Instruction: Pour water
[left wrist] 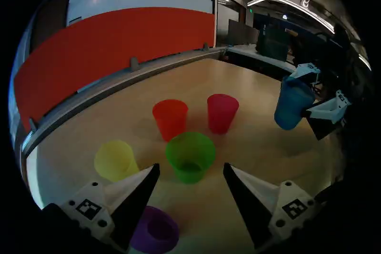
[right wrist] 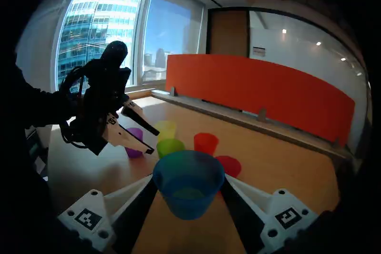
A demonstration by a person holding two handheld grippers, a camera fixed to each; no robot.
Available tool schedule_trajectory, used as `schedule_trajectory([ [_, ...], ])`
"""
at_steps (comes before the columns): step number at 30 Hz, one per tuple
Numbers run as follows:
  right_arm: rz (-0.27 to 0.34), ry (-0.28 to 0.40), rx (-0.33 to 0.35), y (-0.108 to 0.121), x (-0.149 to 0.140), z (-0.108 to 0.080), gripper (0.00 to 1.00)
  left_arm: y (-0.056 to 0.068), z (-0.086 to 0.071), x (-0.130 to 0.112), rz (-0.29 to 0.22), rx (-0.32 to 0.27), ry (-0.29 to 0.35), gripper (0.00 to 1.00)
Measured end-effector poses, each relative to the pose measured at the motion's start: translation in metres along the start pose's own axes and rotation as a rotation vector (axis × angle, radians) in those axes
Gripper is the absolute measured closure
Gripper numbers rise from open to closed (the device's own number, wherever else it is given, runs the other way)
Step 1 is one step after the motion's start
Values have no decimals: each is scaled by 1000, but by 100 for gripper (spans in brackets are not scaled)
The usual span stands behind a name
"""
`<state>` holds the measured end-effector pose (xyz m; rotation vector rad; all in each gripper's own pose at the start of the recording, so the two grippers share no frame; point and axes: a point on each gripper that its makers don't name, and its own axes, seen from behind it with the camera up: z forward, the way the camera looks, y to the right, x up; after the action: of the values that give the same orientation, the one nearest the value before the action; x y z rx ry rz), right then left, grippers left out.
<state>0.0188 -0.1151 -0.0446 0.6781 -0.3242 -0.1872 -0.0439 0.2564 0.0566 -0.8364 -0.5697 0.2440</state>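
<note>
Right gripper [right wrist: 189, 177] is clamped on the blue cup [right wrist: 189, 189], one finger on each side of the wall below the rim. In the left gripper view the blue cup [left wrist: 293, 104] hangs clear of the table [left wrist: 247, 87], at 3 o'clock from the cup cluster, tipped slightly. Water level is hard to read, looks low.

Left gripper [left wrist: 190, 165] has its jaws wide apart with nothing in them. The green cup [left wrist: 190, 156] sits dead ahead between the fingers, untouched. Around it: orange cup [left wrist: 170, 118] at 11, red cup [left wrist: 222, 112] at 1, yellow cup [left wrist: 115, 160] at 9, purple cup [left wrist: 155, 230] at 7.

Step as I read it: carry blue over a receiver and tip. Which receiver isn't obvious; green is my guess.

To do it well:
- get the blue rim over the receiver's centre before tilting, lip low and close
- rotate slowly about the lip; the cups look light and sit near each other, so a bump likely topples neighbours
- close left on the receiver first to steady it
- don't squeeze blue harder, a thin wall may buckle and slop
</note>
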Motion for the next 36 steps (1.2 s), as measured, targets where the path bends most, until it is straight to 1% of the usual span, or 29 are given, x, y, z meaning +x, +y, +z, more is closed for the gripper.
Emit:
schedule_trajectory([
  [5, -1, 0, -6, 3, 0, -4, 9, 2, 11, -2, 1, 6, -16, 0],
  [11, -10, -2, -12, 5, 0, -7, 9, 1, 22, -2, -3, 24, -32, 0],
  [20, -16, -1, -12, 8, 1, -9, 9, -2, 38, -2, -25, 59, -35, 0],
  [29, -16, -3, -13, 11, 0, -9, 9, -2, 48, -2, -47, 72, -22, 0],
  [32, -17, -3, -13, 12, 0, -9, 9, -4, 50, -2, -57, 82, -20, 0],
  [36, -18, -4, -12, 13, -1, -9, 9, -4, 52, -2, -71, 79, -19, 0],
])
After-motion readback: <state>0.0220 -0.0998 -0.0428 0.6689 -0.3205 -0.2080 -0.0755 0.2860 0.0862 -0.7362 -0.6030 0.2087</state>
